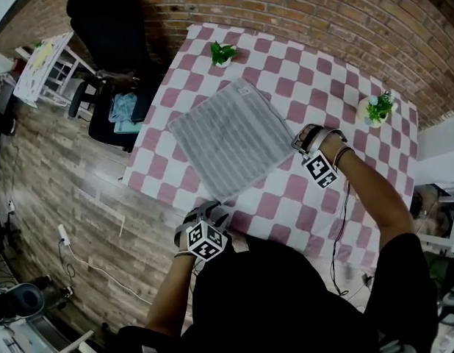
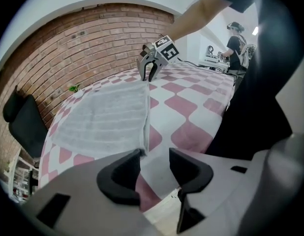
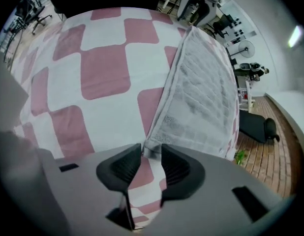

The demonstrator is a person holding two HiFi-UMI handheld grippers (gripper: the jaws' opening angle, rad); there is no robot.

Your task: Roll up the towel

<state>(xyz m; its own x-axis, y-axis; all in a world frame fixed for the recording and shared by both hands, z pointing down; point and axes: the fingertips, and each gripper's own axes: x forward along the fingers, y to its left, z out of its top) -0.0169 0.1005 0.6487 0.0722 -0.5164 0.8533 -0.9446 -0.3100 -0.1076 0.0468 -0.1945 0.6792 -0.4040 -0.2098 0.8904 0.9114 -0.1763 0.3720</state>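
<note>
1. The left hand-held gripper [image 2: 155,157] hangs over the near edge of the tabletop [image 1: 286,197], which is covered by a pink-and-white checked cloth [image 1: 275,206]. Its jaws stand apart. The nearest corner of the towel [image 1: 231,138] lies just by the tip of one jaw, and the pads do not press on it.
2. The grey towel lies flat and unrolled on the checked cloth around the middle of the tabletop, turned corner-on to the person.
3. The right hand-held gripper [image 3: 151,154] points down at the towel's right corner, at the other end of the same edge. Its jaws stand only a narrow gap apart, and the corner sits in that gap at their tips. The towel there is flat on the cloth, not lifted, and no squeeze shows.
4. Farther off, a small potted plant [image 1: 223,52] stands just beyond the towel's far corner. A second potted plant [image 1: 377,109] stands near the tabletop's right edge, beyond the right hand-held gripper.
5. A black chair [image 1: 109,28] stands at the tabletop's left side on the wooden floor [image 1: 65,190]. A brick wall [image 1: 322,6] runs behind the tabletop.
</note>
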